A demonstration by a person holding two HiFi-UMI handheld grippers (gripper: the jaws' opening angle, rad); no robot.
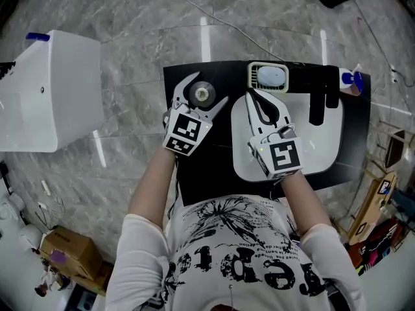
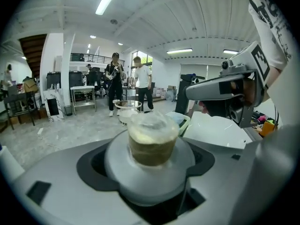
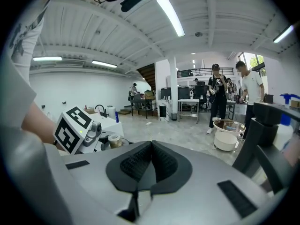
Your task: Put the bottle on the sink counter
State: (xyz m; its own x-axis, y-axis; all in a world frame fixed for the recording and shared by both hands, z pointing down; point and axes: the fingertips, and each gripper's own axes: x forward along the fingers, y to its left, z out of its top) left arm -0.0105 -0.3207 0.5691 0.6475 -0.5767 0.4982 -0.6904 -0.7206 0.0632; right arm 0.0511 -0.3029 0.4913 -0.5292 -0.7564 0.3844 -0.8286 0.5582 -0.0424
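**Black counter, white basin: bottle held at the sink's left side**

Seen from the head camera, a person in a white printed T-shirt (image 1: 240,258) stood over a black sink counter (image 1: 194,180) with a gripper in each hand. The left gripper (image 1: 207,88) was clamped on the bottle (image 1: 202,95), which showed top-on as a round grey shoulder with a small cap. It sat over the counter's upper left part, just left of the white sink basin (image 1: 321,141). No view showed whether its base touched the counter. The left gripper view confirmed the hold: the bottle filled the space between the two jaws, and its brownish cap was wrapped in clear film.

The right gripper (image 1: 251,93) hovered over the left half of the basin. Its dark ribbed pads were pressed together with nothing between them.

A green-rimmed tray (image 1: 267,76) holding a pale oval object lay at the basin's upper left corner. A black faucet (image 1: 316,103) stood at the basin's upper right. A bottle with a blue spray head (image 1: 351,80) stood at the counter's far right edge.

A white cabinet (image 1: 52,92) occupied the left of the frame on the grey marbled floor (image 1: 130,18), and a cardboard box (image 1: 66,248) sat at lower left. Two people (image 2: 126,81) stood in the hall beyond.
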